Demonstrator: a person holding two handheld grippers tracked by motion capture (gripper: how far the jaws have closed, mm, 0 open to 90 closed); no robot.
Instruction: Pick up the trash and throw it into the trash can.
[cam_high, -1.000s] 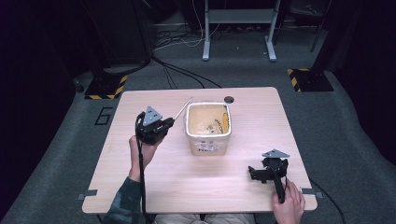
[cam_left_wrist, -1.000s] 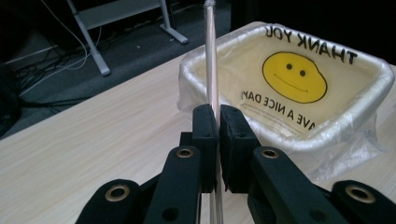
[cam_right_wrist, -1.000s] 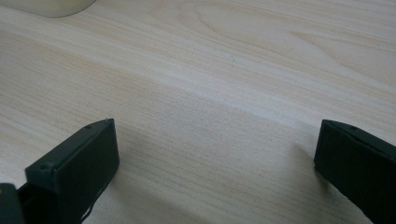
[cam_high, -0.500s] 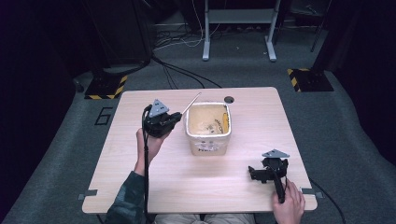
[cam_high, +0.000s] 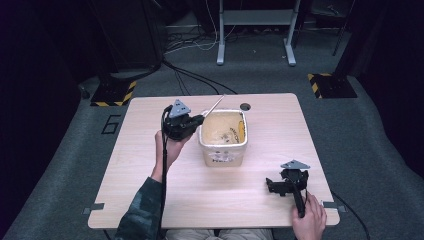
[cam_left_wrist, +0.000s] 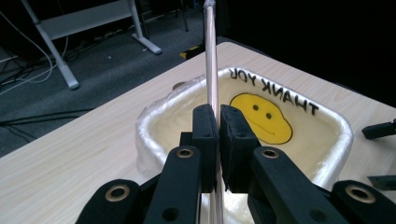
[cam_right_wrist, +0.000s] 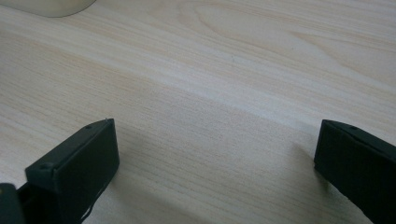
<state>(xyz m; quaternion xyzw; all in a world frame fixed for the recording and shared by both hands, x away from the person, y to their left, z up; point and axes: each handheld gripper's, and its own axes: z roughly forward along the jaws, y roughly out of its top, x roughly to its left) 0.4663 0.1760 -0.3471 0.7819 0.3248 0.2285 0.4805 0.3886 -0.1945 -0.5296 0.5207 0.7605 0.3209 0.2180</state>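
high view: left gripper (cam_high: 199, 120) at left rim of white tub (cam_high: 223, 136) mid-counter (cam_high: 150, 190), thin clear rod (cam_high: 214, 106) slanting up from tub's back-left corner; right gripper (cam_high: 274, 185) near front right edge, well apart from tub; left gripper view: jaws pinched narrow on rod (cam_left_wrist: 211, 70), tub (cam_left_wrist: 343, 135) with smiley print behind; right gripper view: jaws wide, holding nothing, over bare counter (cam_right_wrist: 210, 93).

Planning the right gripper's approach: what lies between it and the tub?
Nothing: in the high view, bare table runs from the open right gripper up to the tub.
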